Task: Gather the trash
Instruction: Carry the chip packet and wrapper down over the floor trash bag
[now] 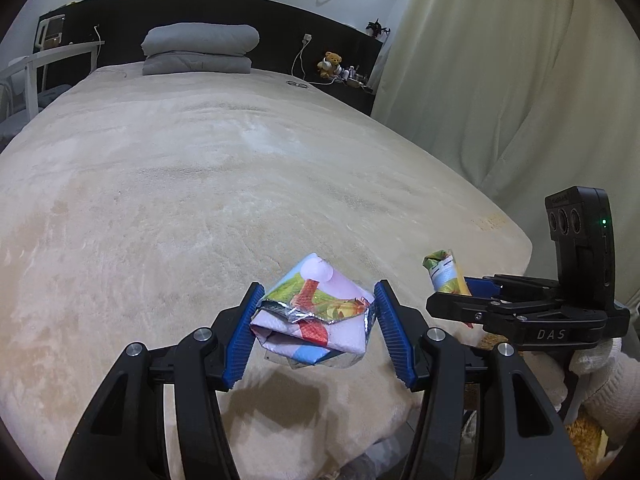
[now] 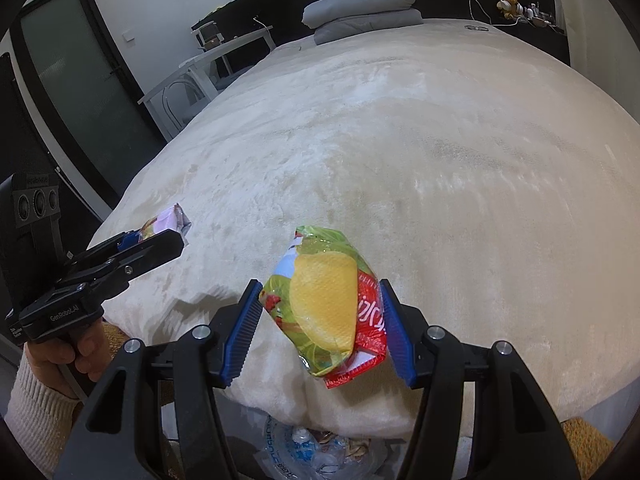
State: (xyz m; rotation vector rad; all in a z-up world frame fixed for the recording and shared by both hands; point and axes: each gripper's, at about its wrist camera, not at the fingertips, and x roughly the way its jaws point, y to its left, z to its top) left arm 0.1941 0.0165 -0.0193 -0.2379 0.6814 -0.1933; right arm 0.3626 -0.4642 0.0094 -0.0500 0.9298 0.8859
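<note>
My left gripper (image 1: 316,326) is shut on a folded pink snack wrapper (image 1: 316,312) with a foil edge, held above the foot edge of the bed. My right gripper (image 2: 322,322) is shut on a crumpled green and red chip bag (image 2: 328,308) with a yellow chip picture, also held above the bed's foot edge. In the left wrist view the right gripper (image 1: 464,294) sits to the right with the chip bag (image 1: 444,274) sticking up. In the right wrist view the left gripper (image 2: 160,238) sits to the left holding the pink wrapper (image 2: 168,222).
The cream bed cover (image 1: 240,184) fills both views. A trash bag (image 2: 316,454) with bottles and wrappers lies on the floor below the bed's foot. Grey folded bedding (image 1: 200,50) lies at the headboard. A curtain (image 1: 520,80) hangs to the right; a white chair (image 2: 208,76) stands left.
</note>
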